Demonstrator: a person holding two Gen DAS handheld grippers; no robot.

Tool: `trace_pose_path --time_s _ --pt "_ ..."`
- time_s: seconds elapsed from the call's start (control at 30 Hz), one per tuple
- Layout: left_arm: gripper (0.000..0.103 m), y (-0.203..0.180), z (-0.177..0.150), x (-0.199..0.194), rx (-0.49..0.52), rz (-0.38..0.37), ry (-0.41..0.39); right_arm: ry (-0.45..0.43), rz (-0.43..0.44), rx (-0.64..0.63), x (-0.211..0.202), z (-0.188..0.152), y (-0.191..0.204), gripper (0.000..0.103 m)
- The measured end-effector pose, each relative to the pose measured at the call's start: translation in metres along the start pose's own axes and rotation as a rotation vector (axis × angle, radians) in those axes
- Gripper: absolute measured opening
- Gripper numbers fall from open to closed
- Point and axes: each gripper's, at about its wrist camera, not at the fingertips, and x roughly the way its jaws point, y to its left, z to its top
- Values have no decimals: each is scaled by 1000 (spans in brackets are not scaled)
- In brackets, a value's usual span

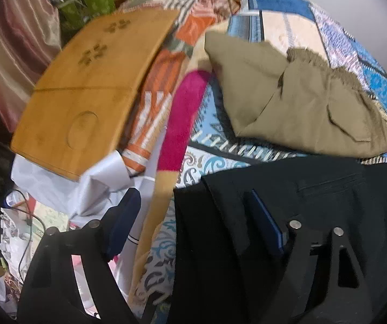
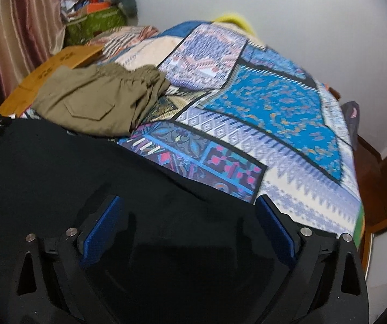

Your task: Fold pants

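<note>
Black pants (image 2: 58, 167) spread over patterned bedspread (image 2: 274, 102), near edge. Right gripper (image 2: 190, 229) angled down above them, jaws wide, nothing clamped. Left gripper (image 1: 193, 221) likewise apart, straddling pants' edge. Olive pants (image 1: 296, 102) folded beyond. Green bin (image 2: 96, 24) crammed with clutter.

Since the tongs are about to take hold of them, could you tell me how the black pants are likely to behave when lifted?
The black pants will probably be floppy: they lie flat and follow the bedspread. Lifted by one edge, the rest would likely hang and drag. They look like smooth, thin cloth, so probably light, and they may slip unless both tongs, left and right, pinch firmly.
</note>
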Motion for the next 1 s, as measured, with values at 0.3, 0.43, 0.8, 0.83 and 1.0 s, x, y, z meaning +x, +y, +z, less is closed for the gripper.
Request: trace_pose_path --time_s 0.3,0.43,0.8,0.83,1.0 --pt "34 -6 5 19 37 -89 62 53 47 -40 35 10 4 67" --pt "16 -19 8 9 86 -41 24 44 82 -57 29 8 11 21" --pt "9 -28 22 -64 116 -38 -163 -64 24 -15 -6 22 5 5" --pt "9 -30 24 -73 121 -40 -183 -79 27 -3 -16 22 4 5" --pt "9 -34 12 -127 134 -79 -270 -149 36 24 -65 12 5 4"
